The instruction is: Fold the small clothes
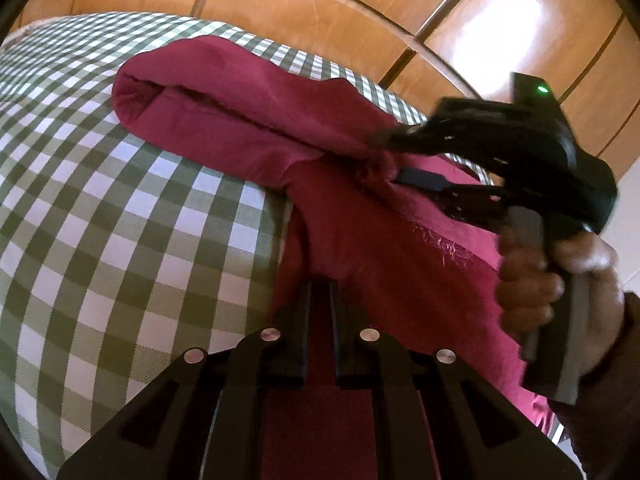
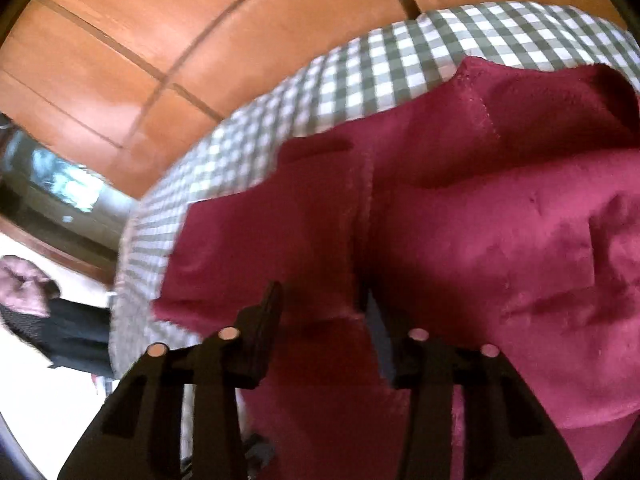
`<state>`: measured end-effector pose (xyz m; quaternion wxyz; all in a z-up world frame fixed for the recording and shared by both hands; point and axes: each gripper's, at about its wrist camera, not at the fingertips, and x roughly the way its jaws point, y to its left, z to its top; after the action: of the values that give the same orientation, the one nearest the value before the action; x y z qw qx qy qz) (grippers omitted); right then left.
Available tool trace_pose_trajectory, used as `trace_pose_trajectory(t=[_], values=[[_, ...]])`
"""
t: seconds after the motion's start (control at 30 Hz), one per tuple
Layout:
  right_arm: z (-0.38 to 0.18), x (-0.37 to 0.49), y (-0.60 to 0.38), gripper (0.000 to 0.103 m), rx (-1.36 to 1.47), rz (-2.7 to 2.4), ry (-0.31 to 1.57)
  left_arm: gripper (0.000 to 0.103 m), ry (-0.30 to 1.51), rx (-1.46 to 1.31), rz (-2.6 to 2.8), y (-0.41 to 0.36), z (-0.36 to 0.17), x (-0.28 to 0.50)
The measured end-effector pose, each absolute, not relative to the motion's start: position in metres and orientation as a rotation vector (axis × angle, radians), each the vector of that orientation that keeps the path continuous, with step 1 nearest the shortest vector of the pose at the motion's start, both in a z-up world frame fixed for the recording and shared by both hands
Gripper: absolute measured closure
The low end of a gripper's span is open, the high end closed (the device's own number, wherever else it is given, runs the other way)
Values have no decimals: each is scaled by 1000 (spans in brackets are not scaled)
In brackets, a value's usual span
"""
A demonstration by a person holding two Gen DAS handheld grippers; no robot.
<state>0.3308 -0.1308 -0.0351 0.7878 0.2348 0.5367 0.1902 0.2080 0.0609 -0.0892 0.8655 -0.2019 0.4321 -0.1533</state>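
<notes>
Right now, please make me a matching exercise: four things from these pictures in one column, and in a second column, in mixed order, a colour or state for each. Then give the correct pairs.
Things:
1. garment
2. bed cover
3. cabinet doors
4. left tool

Colour or state:
A. green and white checks
B. shut on red fabric
C. dark red, partly folded over
D. glossy orange-brown wood

Pairs: 1-C, 2-A, 3-D, 4-B
</notes>
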Motion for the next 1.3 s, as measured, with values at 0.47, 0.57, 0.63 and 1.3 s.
trace_pose_trajectory(t=[0.47,0.57,0.63,1.3], values=[[82,273,-177,100,292,428,793,96,956,-385,-246,59,-64,221],[87,260,-219,100,268,350,751,96,969,-356,-218,57,-61,234],[78,255,-246,100,263,284,751,96,990,-334,-197,56,-62,243],[-16,217,-396,49,682,122,830,96,973,-273,-183,81,-49,232]])
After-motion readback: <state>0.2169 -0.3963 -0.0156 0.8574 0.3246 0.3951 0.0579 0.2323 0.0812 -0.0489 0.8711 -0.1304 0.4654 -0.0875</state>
